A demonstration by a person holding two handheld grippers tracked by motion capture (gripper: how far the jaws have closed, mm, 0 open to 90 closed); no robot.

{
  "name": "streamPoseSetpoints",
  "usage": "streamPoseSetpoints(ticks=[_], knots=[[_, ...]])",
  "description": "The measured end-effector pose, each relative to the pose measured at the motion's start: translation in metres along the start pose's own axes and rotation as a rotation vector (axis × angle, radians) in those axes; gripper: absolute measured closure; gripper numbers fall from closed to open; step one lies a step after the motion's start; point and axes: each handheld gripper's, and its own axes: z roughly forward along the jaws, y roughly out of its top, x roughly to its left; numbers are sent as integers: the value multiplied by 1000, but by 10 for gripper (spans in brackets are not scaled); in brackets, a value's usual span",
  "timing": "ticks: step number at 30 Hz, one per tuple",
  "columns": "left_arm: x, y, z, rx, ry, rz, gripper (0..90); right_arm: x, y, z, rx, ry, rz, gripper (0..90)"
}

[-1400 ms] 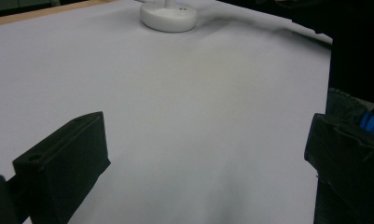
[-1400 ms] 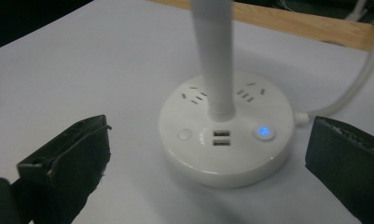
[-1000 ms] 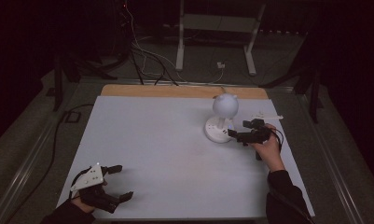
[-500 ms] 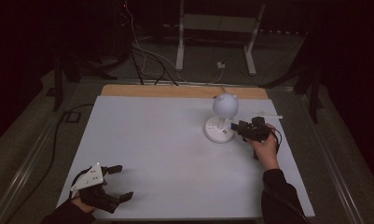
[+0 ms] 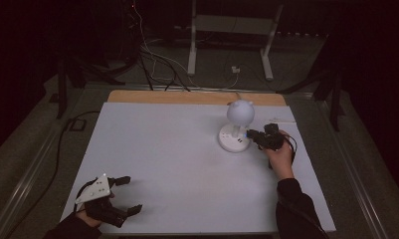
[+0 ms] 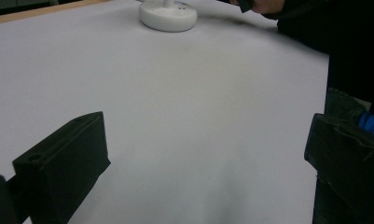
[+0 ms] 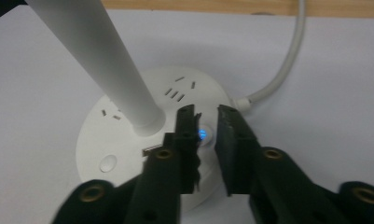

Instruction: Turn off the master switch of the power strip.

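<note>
A white lamp stands at the right of the white table [image 5: 177, 149], with a round base [image 5: 233, 141], a slanted stem [image 7: 105, 56] and a globe head [image 5: 240, 112]. The base carries socket slots and a small button lit blue [image 7: 203, 135]. My right gripper [image 5: 250, 134] [image 7: 206, 116] has its tips down at that blue button, the jaws drawn close with only a narrow slit between them and nothing held. My left gripper [image 5: 130, 195] [image 6: 208, 154] rests at the table's near left corner, jaws wide apart and empty.
The lamp's white cable [image 7: 287, 60] runs from the base toward the wooden strip [image 5: 197, 97] at the table's far edge. Cables and a metal stand [image 5: 232, 30] lie on the floor beyond. A dark sleeve [image 6: 343, 42] reaches along the right side.
My right gripper has edged left toward the lamp's base, bringing its tips to the button. The left gripper has not moved.
</note>
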Motion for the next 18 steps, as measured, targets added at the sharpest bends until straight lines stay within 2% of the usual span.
streamPoseSetpoints(ticks=[4, 9, 18], knots=[[0, 0, 0, -1, 0, 0, 1, 3, 1, 1, 1, -8, -6, 900], [0, 0, 0, -1, 0, 0, 1, 6, 3, 3, -8, 1, -3, 900], [0, 0, 0, -3, 1, -3, 1, 9, 4, 9, -14, -17, -22, 900]])
